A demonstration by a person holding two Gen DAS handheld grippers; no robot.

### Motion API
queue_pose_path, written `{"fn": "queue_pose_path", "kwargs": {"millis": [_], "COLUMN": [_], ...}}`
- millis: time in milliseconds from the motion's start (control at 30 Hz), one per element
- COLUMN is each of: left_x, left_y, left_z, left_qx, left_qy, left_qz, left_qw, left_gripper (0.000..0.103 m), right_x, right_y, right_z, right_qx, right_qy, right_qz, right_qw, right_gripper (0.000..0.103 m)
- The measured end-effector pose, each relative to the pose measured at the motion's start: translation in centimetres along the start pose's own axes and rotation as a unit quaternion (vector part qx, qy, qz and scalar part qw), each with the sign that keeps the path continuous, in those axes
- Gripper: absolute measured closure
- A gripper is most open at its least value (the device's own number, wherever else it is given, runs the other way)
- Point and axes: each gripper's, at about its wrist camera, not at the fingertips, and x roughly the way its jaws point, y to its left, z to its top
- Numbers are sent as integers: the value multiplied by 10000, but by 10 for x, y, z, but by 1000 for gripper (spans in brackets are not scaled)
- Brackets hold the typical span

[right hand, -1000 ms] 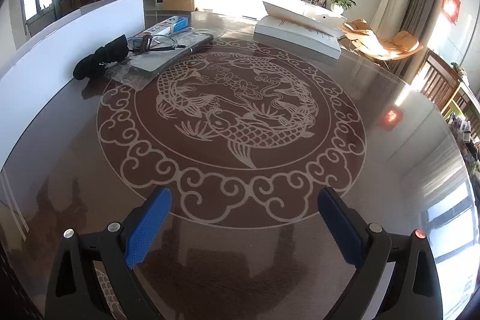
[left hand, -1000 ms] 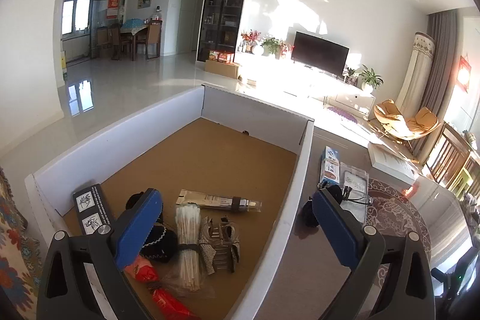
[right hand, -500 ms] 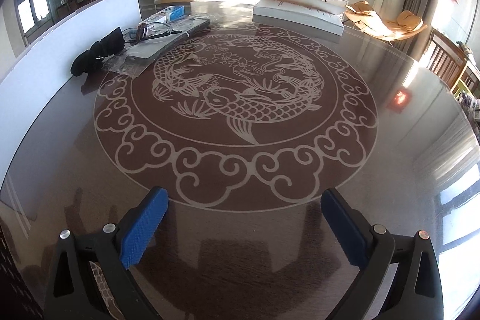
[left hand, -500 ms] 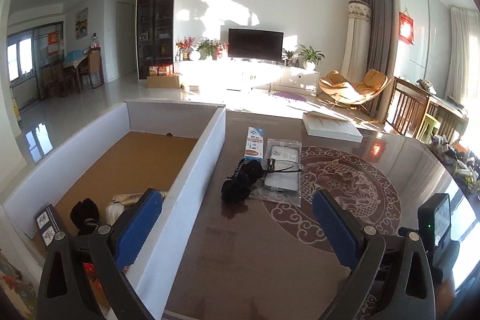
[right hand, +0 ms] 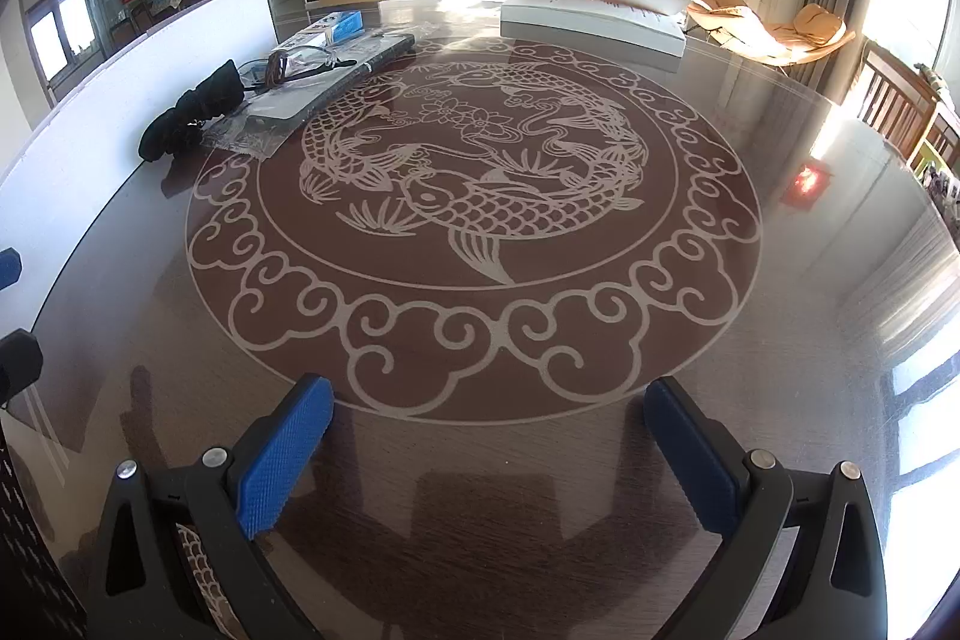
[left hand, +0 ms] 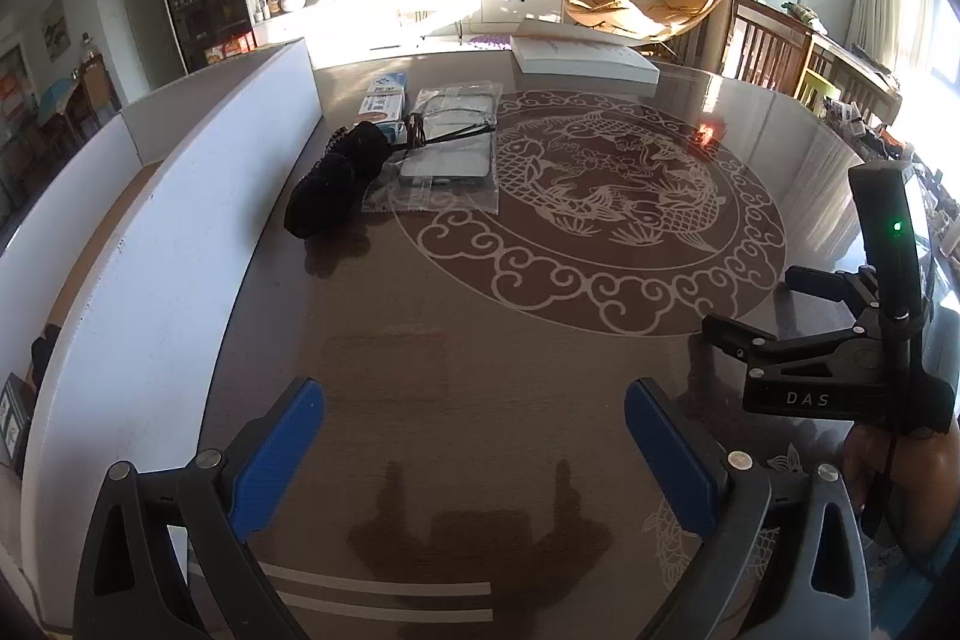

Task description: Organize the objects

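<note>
Left tool (left hand: pixel 474 430) swung out of the box (left hand: pixel 198 196) and over the bench (left hand: pixel 456 316) within the last second, jaws spread, nothing between them. Right tool (right hand: pixel 489 445) barely shifted, likewise wide and empty. Remaining items, namely black bundle (left hand: pixel 336 178), bagged case (left hand: pixel 447 154), blue carton (left hand: pixel 384 97), clustered beside the box wall. Probably between deliveries: one drop finished, next pick-up from that cluster ahead.

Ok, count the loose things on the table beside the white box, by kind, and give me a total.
Black fabric bundle: 1
Clear plastic bag with a grey flat item inside: 1
Blue and white small carton: 1
Dark-framed glasses lying across the bag: 1
Large white flat box at the table's far edge: 1
Total: 5
</note>
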Motion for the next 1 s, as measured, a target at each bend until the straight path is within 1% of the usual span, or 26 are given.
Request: {"fn": "queue_pose_path", "kwargs": {"millis": [67,167,333,500,733,833,900,1000], "left_x": [6,10,14,25,33,37,39,43], "left_y": [6,15,27,31,32,36,39,42], "left_z": [-5,-9,-10,-12,-16,-17,-17,-17], "left_qx": [-94,-278,-517,-585,-582,-692,-802,-884], "left_qy": [168,300,313,409,512,560,582,628], "left_qz": [33,41,106,214,260,251,213,190], "left_qw": [9998,9992,9981,9972,9967,9957,9949,9939], "left_gripper": [1,1,1,1,1,1,1,1], "right_x": [0,0,0,0,0,1,1,7], "right_y": [0,0,0,0,0,0,3,24], "right_z": [0,0,0,0,0,2,16,60], "right_qx": [0,0,0,0,0,-15,-207,-866], "right_qy": [0,0,0,1,0,-1,-247,-601], "right_qz": [0,0,1,2,3,74,116,89], "right_qw": [10000,10000,10000,10000,10000,10000,9994,9944], "right_gripper": [0,0,0,0,0,0,0,0]}}
